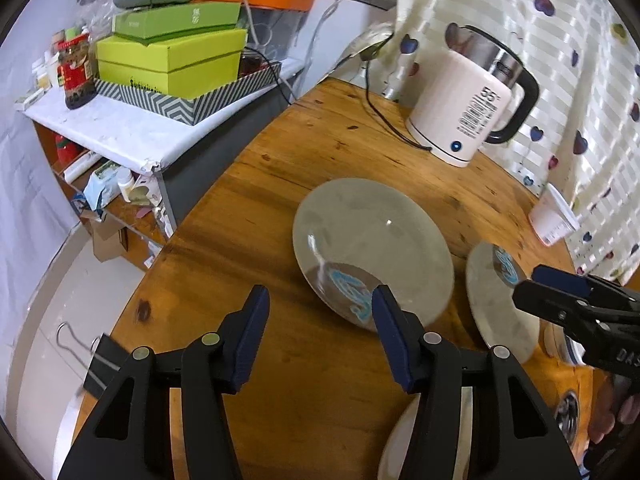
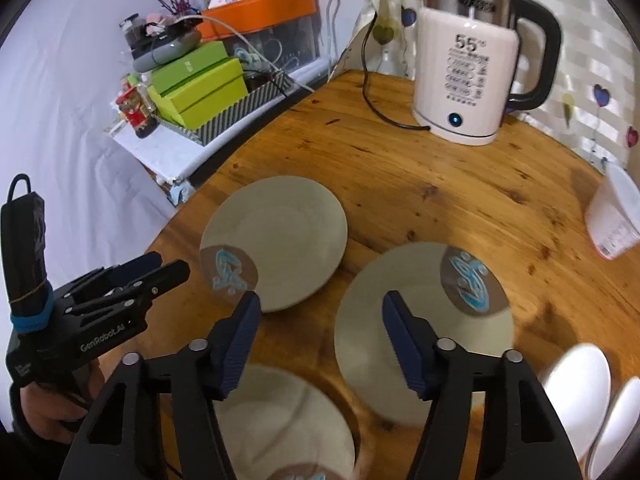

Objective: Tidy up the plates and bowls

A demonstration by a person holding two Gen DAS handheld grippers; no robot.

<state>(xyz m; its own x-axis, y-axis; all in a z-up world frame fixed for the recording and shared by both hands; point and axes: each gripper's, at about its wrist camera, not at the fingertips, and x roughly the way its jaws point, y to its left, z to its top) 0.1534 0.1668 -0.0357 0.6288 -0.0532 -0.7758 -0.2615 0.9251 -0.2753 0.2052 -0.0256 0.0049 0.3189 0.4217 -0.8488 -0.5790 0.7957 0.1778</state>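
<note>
On the round wooden table (image 2: 420,184), three flat grey plates with blue emblems are laid out: one at ten o'clock (image 2: 276,240), one nearest at six o'clock (image 2: 280,420), and one at two o'clock (image 2: 404,320). White bowls (image 2: 576,404) are seen at four o'clock. The left gripper (image 1: 320,336) is held spread and empty over the ten o'clock plate's near rim; the right gripper (image 2: 320,340) is likewise spread and empty. A shallow grip on a thin rim could let a plate slip, and the white electric kettle (image 2: 464,76) and its cord could be snagged.
</note>
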